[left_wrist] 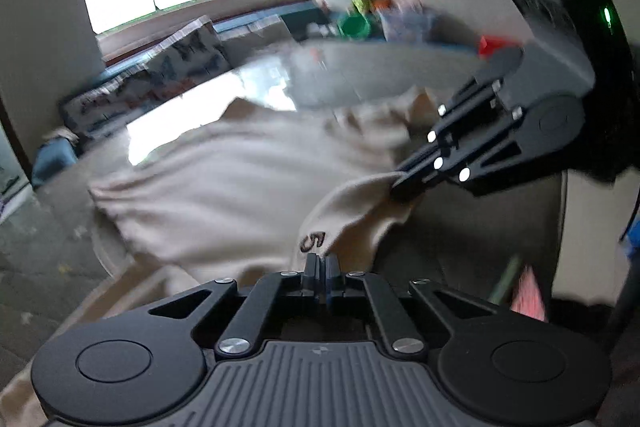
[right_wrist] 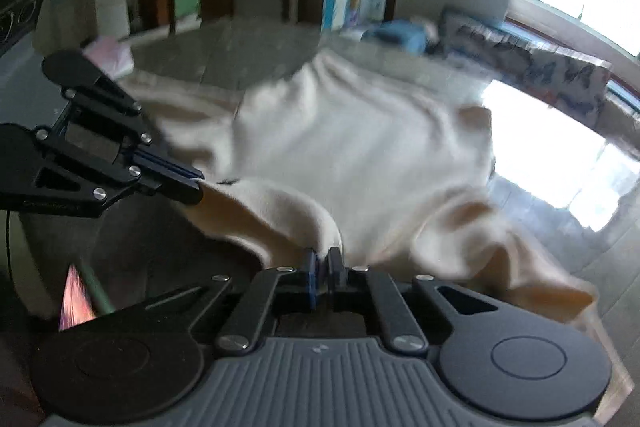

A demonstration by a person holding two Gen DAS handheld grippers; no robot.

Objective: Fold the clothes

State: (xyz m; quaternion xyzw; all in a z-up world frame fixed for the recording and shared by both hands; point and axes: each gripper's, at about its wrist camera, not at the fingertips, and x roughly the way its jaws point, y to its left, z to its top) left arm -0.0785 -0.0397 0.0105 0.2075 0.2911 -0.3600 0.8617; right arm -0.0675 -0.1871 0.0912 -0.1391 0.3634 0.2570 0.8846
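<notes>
At the near edge of the glossy tabletop (left_wrist: 256, 75), a cream garment (left_wrist: 224, 179) is lying spread out, its near hem lifted clear. The left hand-held gripper (left_wrist: 320, 263) is pinching that hem beside a dark printed mark, jaws pressed together on the cloth. The right hand-held gripper (left_wrist: 404, 183) is clamping another bit of the same edge, close by. Between the two, the fabric is sagging in a loose loop. Both grips look shallow, so a hard pull could be tugging the hem free. On such a slick surface the body may also be sliding or bunching instead of folding flat.
</notes>
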